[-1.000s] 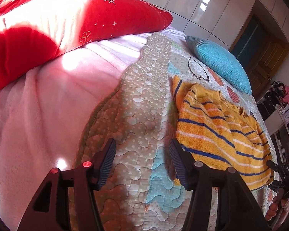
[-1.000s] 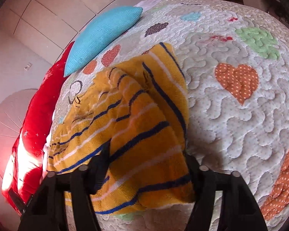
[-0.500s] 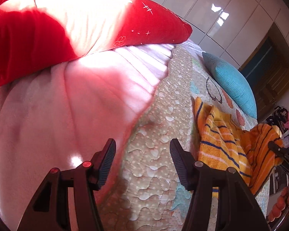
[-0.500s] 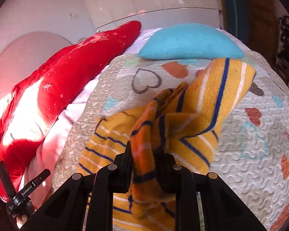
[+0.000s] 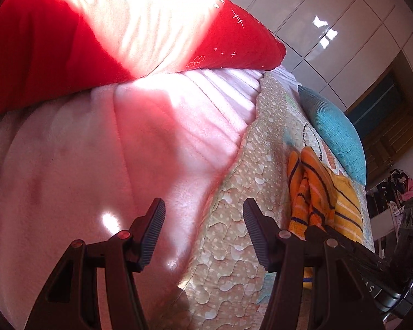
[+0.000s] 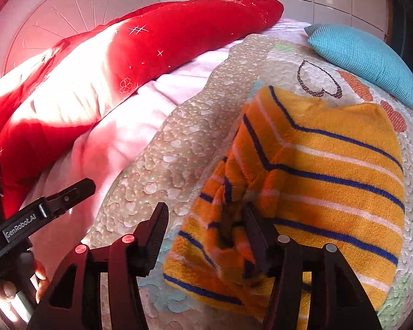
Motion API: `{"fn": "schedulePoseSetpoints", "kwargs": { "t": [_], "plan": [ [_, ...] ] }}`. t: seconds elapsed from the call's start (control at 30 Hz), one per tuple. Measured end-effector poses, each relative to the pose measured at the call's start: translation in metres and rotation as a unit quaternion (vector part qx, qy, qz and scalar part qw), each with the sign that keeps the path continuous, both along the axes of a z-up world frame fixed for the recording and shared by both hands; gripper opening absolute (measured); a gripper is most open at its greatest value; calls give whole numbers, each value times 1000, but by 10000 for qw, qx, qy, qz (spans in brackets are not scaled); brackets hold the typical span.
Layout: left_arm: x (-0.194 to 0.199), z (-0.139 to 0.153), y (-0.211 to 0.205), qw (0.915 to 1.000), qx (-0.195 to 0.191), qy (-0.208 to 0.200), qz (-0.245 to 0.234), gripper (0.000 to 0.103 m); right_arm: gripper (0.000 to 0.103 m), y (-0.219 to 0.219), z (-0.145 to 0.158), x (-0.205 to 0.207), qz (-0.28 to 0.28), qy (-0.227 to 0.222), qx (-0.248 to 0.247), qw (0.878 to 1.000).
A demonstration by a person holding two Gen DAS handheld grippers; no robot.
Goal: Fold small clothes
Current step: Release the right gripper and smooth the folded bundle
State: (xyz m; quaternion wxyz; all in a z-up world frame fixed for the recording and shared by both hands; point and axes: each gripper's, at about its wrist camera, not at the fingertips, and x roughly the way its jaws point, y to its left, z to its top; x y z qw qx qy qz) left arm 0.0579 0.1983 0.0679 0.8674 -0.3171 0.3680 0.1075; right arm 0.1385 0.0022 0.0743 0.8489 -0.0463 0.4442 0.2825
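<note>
Left wrist view: the left gripper hangs spread and empty over the bed, the striped sweater off to its right.

Right wrist view: the right gripper is spread over the sweater's bunched edge; best flatten that edge before the next crease.

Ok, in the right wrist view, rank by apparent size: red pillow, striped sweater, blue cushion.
1. red pillow and striped sweater: look about alike, and the sweater lies nearer the camera, so no ranking between them.
2. blue cushion: smallest, though farthest away.
</note>
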Motion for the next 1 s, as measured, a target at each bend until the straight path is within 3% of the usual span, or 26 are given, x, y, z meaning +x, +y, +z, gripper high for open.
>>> {"fn": "schedulePoseSetpoints", "kwargs": {
  "t": [0.3, 0.43, 0.6, 0.67, 0.7, 0.77, 0.83, 0.9, 0.93, 1.0],
  "plan": [
    [-6, 3, 5, 9998, -107, -150, 108, 58, 62, -12, 5, -36, 803, 802, 970, 9888],
    [-4, 5, 1, 9998, -120, -178, 22, 58, 62, -44, 22, -43, 525, 383, 685, 9955],
    [3, 10, -21, 9993, 11, -241, -279, 58, 61, -90, 38, -20, -403, -36, 402, 9984],
    [5, 9, -28, 9992, 66, -199, -339, 58, 37, -94, 40, -2, -655, -21, 309, 9974],
    [6, 8, -30, 9992, 76, -180, -359, 58, 32, -91, 40, 7, -706, 13, 258, 9972],
    [7, 7, -31, 9992, 93, -150, -360, 58, 32, -82, 37, 24, -723, 92, 283, 9969],
    [6, 6, -28, 9993, 87, -143, -327, 58, 32, -73, 33, 39, -680, 320, 611, 9953],
    [5, 6, -23, 9995, 46, -150, -270, 59, 50, -66, 27, 46, -782, 533, 949, 9910],
    [4, 5, -20, 9996, 21, -149, -239, 59, 67, -61, 23, 50, -821, 597, 1013, 9897],
    [3, 3, -14, 9998, -34, -132, -173, 62, 71, -45, 15, 51, -858, 480, 638, 9931]
  ]
}}
